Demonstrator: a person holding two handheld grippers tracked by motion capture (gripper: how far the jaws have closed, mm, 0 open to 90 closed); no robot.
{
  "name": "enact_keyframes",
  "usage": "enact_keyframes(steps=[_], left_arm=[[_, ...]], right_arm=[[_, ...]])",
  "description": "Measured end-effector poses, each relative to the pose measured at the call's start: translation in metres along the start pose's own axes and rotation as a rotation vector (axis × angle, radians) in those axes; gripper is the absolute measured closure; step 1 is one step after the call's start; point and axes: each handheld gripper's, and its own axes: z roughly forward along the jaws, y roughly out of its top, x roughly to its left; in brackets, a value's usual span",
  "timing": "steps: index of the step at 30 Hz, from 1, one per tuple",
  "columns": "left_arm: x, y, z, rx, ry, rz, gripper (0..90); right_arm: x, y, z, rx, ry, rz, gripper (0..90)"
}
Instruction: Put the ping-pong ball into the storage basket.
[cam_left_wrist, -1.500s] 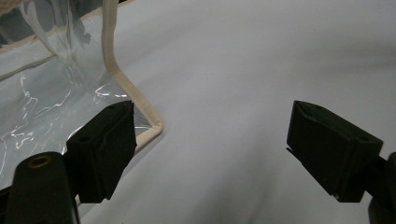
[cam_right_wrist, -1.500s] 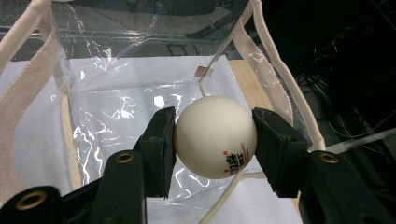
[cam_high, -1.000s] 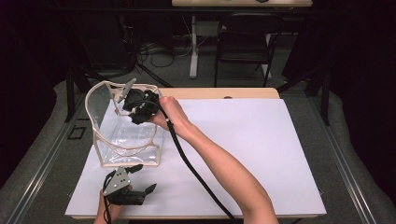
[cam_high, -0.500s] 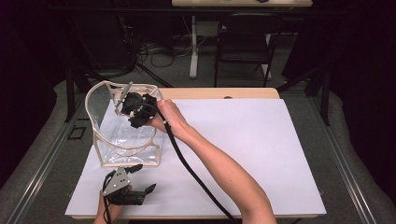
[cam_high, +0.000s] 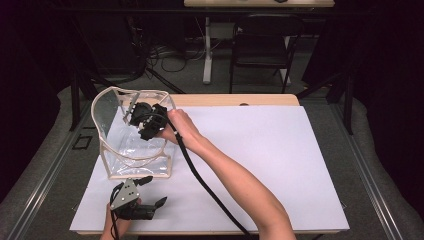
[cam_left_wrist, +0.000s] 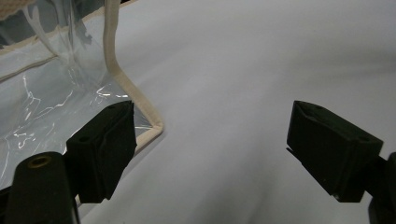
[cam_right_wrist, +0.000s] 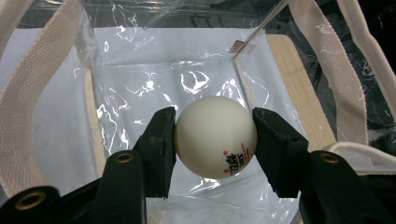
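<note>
Presently the right gripper (cam_right_wrist: 215, 140) pinches a ball (cam_right_wrist: 215, 136) between its jaws over the clear bag (cam_high: 112, 150); released from height, it may bounce out; the left gripper (cam_left_wrist: 210, 154), jaws spread, idles on the tabletop (cam_high: 280, 150).

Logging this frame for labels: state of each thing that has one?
clear bag: upright, top open, standing on the white mat.
white ball: clamped between the jaws, above the bag's inside.
right gripper: shut on the ball.
left gripper: open, holding nothing, beside the bag's corner.
</note>
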Motion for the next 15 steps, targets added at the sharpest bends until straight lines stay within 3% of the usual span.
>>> enact_keyframes(steps=[15], left_arm=[[-0.0001, -0.0001, -0.0002, -0.001, 0.002, -0.002, 16.2]], right_arm=[[0.0031, -0.0029, 0.0059, 0.041, 0.034, -0.006, 50.5]])
